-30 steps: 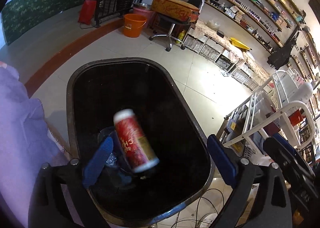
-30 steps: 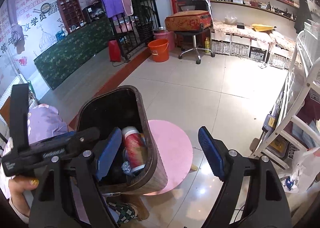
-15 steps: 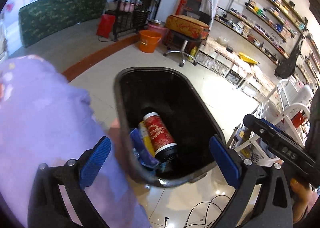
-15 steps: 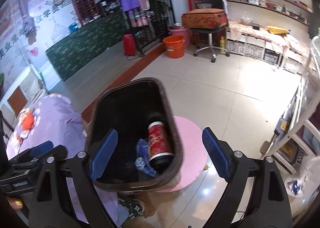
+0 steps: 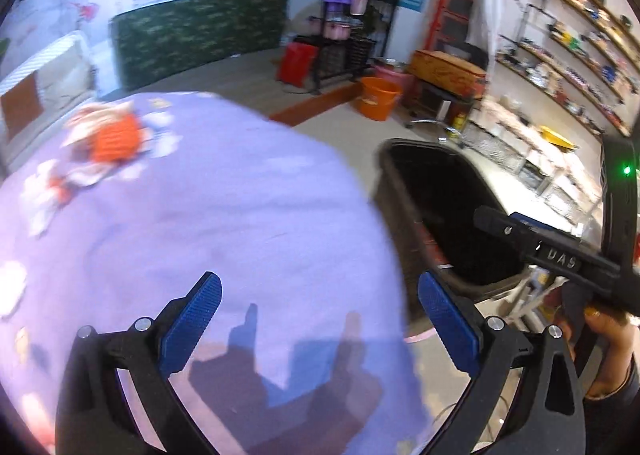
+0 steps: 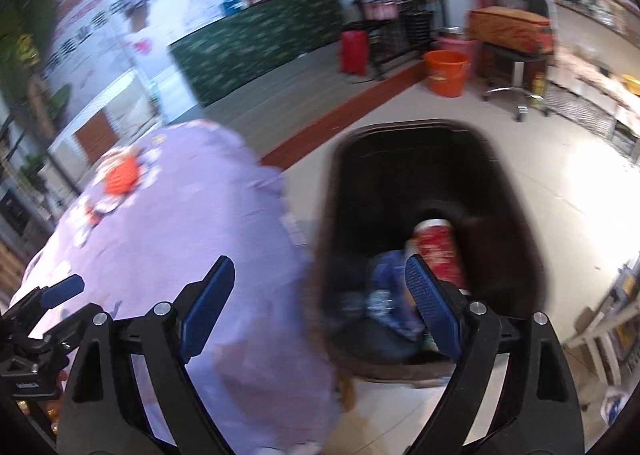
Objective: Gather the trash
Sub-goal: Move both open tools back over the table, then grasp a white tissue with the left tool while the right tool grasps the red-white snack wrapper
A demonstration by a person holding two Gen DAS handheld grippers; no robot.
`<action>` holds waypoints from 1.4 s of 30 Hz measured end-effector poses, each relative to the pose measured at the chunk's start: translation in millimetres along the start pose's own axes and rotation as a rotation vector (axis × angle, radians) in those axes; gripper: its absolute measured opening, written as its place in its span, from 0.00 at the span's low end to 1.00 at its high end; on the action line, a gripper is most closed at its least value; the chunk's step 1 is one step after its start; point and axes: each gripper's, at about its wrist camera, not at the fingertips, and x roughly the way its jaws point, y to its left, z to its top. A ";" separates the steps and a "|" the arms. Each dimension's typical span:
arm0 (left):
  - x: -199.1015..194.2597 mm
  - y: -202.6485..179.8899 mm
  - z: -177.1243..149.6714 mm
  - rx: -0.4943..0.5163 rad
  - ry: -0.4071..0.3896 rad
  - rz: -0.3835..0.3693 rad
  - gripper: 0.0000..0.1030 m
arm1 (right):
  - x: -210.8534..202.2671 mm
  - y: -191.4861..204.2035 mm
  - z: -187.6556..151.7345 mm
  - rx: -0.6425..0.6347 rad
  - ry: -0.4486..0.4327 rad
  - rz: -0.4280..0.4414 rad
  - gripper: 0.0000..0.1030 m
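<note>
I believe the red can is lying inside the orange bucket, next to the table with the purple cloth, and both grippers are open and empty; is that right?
Not quite: the red can lies inside the dark trash bin, not the orange bucket, which stands farther back on the floor. The right wrist view shows this. The rest holds: the bin is beside the table with the purple cloth, and the left gripper and right gripper are open and empty.

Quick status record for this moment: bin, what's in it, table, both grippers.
bin: dark trash bin on the tiled floor, open top, right of the table
bin contents: red can lying inside, blue wrapper beside it; the rest is blurred
table: purple floral tablecloth; orange item at its far side, too blurred to identify
left gripper: open, nothing between its pads, over the tablecloth
right gripper: open, empty, jaws have just been opening; over the gap between table edge and bin
</note>
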 end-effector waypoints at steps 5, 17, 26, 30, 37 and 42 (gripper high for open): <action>-21.6 54.9 -11.6 -0.047 -0.013 0.128 0.94 | 22.1 66.0 2.1 -0.124 0.035 0.091 0.84; -57.5 225.2 -36.7 -0.212 0.046 0.458 0.94 | 52.7 209.2 9.0 -0.408 0.096 0.266 0.86; -35.4 301.1 -40.6 -0.305 0.125 0.492 0.93 | 72.3 259.2 4.3 -0.489 0.138 0.304 0.87; -18.3 315.9 -45.5 -0.351 0.161 0.481 0.81 | 75.9 266.7 3.9 -0.509 0.143 0.301 0.87; -32.2 320.4 -49.2 -0.440 0.113 0.456 0.43 | 88.4 283.5 5.4 -0.535 0.171 0.304 0.87; -50.9 309.1 -50.5 -0.488 0.062 0.428 0.26 | 96.0 306.1 5.3 -0.578 0.182 0.323 0.87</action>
